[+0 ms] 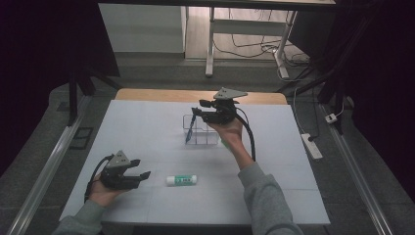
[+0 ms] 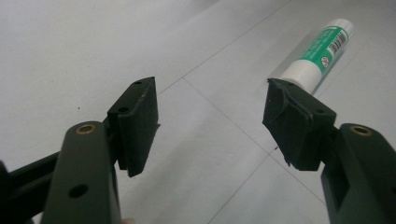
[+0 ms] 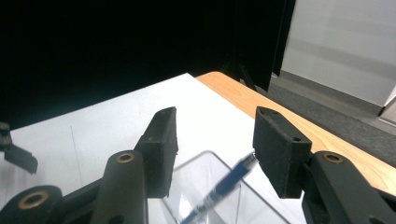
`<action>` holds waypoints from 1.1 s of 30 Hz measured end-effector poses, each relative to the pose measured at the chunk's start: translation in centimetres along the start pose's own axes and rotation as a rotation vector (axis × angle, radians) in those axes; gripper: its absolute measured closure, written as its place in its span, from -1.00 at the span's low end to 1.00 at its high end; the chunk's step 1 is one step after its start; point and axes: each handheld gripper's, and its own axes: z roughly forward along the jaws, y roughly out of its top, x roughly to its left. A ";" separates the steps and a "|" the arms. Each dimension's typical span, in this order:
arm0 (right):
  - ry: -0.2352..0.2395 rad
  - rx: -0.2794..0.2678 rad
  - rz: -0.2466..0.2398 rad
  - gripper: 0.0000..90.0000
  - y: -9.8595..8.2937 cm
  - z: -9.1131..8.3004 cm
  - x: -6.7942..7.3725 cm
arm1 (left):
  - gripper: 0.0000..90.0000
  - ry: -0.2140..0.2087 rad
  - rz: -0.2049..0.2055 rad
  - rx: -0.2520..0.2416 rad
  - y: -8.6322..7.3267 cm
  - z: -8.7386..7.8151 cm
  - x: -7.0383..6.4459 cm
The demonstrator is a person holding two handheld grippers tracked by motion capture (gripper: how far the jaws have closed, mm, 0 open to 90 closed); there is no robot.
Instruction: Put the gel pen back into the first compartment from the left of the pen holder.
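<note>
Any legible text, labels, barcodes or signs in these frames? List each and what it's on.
Glue stick, green label: white lettering along the tube, too blurred to read.
Same label: a barcode and a small round symbol; the digits are too small to read.
Glue stick in the high view: label print is a smudge, unreadable.
Blue pen in the clear box: no readable marking.
Left tool and right tool: no text.

The box (image 1: pixel 200 131) under the right claw (image 1: pixel 196 111) is clear, shiny plastic. The glue stick (image 1: pixel 181 180) beside the left claw (image 1: pixel 140 168) looks smooth.
</note>
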 end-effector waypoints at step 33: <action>0.001 0.064 -0.022 0.08 -3.0 -6.6 0.9 | -0.22 0.005 -0.011 -0.003 0.0 -0.1 0.2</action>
